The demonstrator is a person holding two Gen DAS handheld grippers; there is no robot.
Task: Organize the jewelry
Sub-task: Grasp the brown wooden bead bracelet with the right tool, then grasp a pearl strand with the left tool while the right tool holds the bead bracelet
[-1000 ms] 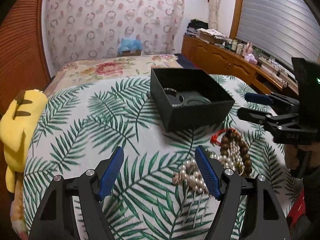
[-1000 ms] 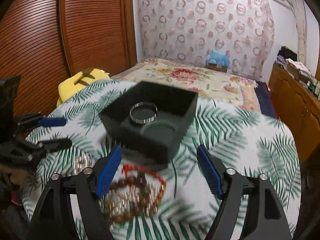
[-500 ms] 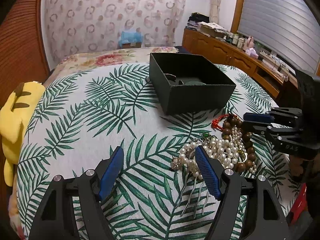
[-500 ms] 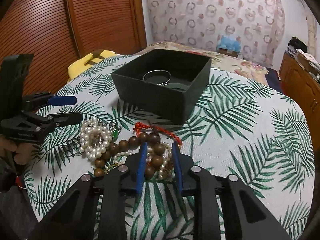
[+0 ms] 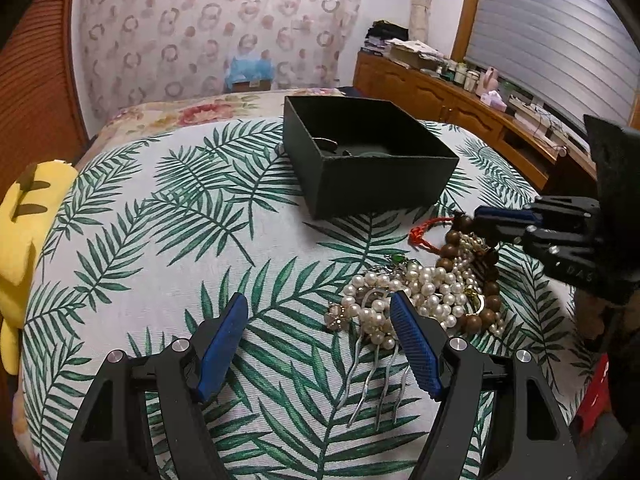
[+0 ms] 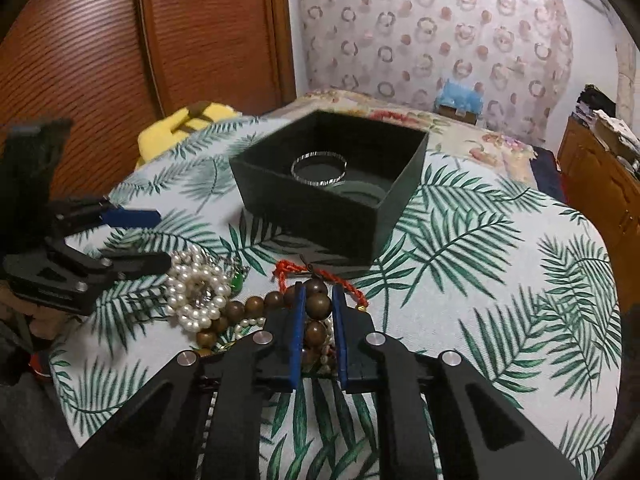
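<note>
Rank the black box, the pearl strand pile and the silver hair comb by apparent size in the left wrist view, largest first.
1. black box
2. pearl strand pile
3. silver hair comb; it lies nearest the camera, so its rank against the pearls is unsure.

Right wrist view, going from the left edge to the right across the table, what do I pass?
Left claw → pearl strands → wooden bead bracelet held in the right claw → bare palm-leaf tablecloth. The black box sits farther back, above the beads.
</note>
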